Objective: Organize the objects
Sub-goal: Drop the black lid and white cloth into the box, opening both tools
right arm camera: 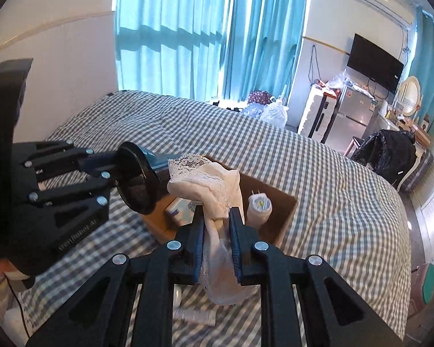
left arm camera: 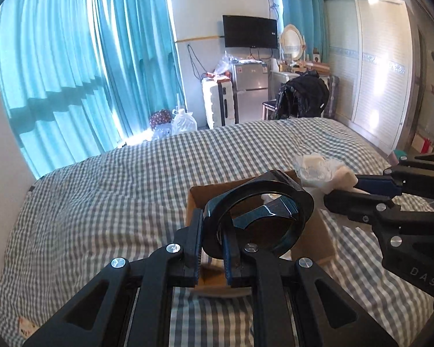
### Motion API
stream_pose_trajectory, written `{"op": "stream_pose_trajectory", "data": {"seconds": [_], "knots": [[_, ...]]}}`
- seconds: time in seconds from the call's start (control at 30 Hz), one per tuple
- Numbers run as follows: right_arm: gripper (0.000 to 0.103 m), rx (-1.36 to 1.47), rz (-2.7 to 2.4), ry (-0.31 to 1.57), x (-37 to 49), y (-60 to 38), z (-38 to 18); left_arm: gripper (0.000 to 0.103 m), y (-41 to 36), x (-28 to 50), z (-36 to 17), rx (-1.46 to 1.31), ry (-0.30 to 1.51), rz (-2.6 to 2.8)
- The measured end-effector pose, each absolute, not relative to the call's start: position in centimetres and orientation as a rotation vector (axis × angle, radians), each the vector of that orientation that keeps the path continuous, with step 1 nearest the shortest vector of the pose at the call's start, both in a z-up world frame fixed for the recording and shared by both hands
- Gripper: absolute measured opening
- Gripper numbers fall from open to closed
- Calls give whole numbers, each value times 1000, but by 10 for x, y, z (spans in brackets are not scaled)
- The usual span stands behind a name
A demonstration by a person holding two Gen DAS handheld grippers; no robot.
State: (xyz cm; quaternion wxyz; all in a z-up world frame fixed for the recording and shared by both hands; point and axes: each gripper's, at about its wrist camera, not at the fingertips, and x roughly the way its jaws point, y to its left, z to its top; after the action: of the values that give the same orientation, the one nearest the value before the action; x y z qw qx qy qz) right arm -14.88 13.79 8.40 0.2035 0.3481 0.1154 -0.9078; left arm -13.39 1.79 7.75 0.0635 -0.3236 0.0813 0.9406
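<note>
Both tools clamped: left tool [left arm camera: 214, 248] on black ring [left arm camera: 259, 217], right tool [right arm camera: 217, 225] on lace cloth [right arm camera: 205, 179], box [right arm camera: 277, 202] half-hidden.

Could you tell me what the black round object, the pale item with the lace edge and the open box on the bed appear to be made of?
Black round object: probably glossy hard plastic, since it shows sharp reflections. Pale item: soft fabric, matte and crumpled, with openwork lace trim. Box: plain brown cardboard, dull, with thin folded walls.
</note>
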Motion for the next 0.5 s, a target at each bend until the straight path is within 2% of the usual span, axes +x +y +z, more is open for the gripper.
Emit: {"op": "stream_pose_trajectory", "data": {"seconds": [0.3, 0.5], "knots": [[16, 1138, -2475, 263, -218, 141, 14, 12, 25, -206, -6, -1183, 304, 2729], [16, 1240, -2425, 228, -243, 149, -33, 12, 24, -224, -47, -1266, 306, 2671]]}}
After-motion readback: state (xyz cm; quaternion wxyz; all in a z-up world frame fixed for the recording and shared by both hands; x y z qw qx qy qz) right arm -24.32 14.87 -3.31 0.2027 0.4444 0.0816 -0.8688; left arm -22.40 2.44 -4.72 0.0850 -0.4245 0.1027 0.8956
